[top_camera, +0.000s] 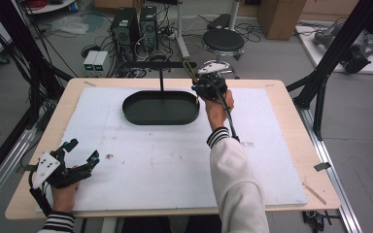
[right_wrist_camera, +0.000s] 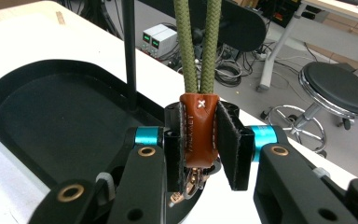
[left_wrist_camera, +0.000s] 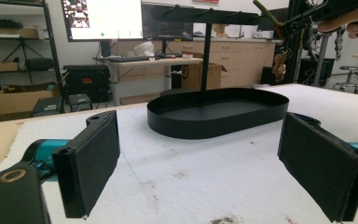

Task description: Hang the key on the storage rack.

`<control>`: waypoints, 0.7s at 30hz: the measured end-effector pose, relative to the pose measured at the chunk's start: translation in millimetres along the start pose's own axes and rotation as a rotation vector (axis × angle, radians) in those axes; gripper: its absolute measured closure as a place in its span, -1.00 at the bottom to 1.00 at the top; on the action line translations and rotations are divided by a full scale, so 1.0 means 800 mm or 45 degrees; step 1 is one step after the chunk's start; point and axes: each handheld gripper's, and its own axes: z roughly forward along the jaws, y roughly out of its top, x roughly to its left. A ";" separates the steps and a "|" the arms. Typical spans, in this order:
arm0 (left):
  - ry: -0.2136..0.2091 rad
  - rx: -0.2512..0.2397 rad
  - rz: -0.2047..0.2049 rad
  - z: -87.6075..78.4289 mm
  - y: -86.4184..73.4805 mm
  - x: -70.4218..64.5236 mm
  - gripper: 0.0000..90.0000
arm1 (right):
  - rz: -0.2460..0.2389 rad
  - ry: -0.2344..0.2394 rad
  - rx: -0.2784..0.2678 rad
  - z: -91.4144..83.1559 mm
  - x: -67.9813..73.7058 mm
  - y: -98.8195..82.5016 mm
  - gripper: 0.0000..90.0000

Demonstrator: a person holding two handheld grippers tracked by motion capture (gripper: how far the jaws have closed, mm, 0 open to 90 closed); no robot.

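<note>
- Right gripper (right_wrist_camera: 200,140), held by a hand in a white sleeve, is raised at the far side of the table, just right of the black oval tray (top_camera: 161,108).
- Its jaws are clamped on the brown leather sleeve (right_wrist_camera: 198,133) of a keychain; an olive-green cord loop (right_wrist_camera: 199,44) rises from the leather, and metal rings (right_wrist_camera: 190,181) hang below it.
- From the left gripper view, that keychain hangs in the air at the right end of the stand's top bar (left_wrist_camera: 200,15).
- Black stand: a thin upright post (right_wrist_camera: 129,53) rises from the tray's middle and carries the horizontal bar.
- Tray sits on a white mat (top_camera: 165,155) covering a light wooden table (top_camera: 291,126), toward the far edge, slightly left of centre.
- Left gripper (top_camera: 80,154) rests near the table's near left corner, well apart from the tray, jaws spread wide with nothing between them.
- Beyond the table stand a round black stool (top_camera: 223,41) and computer towers (top_camera: 136,26) on the floor.
</note>
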 end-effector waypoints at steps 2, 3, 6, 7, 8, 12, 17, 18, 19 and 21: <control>0.000 0.000 0.000 0.000 0.000 0.000 -0.70 | -0.004 -0.012 0.003 0.001 0.001 0.000 0.63; -0.001 -0.002 -0.002 0.000 0.000 0.000 -0.70 | -0.002 -0.011 0.002 0.002 0.001 0.000 0.63; 0.001 -0.004 0.000 0.000 0.000 0.000 -0.70 | -0.004 -0.025 0.007 0.003 0.003 0.003 0.63; 0.001 -0.003 -0.001 0.000 0.000 0.000 -0.70 | -0.007 -0.027 0.009 0.004 0.004 0.004 0.63; 0.000 -0.004 -0.001 0.000 0.000 0.000 -0.70 | -0.009 -0.031 0.012 0.005 0.004 0.004 0.63; 0.000 -0.006 -0.003 0.000 0.000 0.000 -0.70 | 0.007 -0.035 0.012 0.010 0.004 0.004 0.63; 0.001 -0.008 -0.003 0.001 0.000 -0.001 -0.70 | 0.013 -0.050 0.009 0.016 0.005 0.003 0.63; 0.001 -0.006 0.000 0.000 0.000 0.000 -0.70 | 0.019 -0.047 0.012 0.017 0.005 0.003 0.63; 0.001 -0.005 -0.001 0.000 0.000 0.000 -0.70 | 0.028 -0.045 0.017 0.019 0.005 0.004 0.63; 0.001 -0.007 0.001 0.000 0.000 -0.001 -0.70 | 0.036 -0.051 0.002 0.022 0.005 0.004 0.63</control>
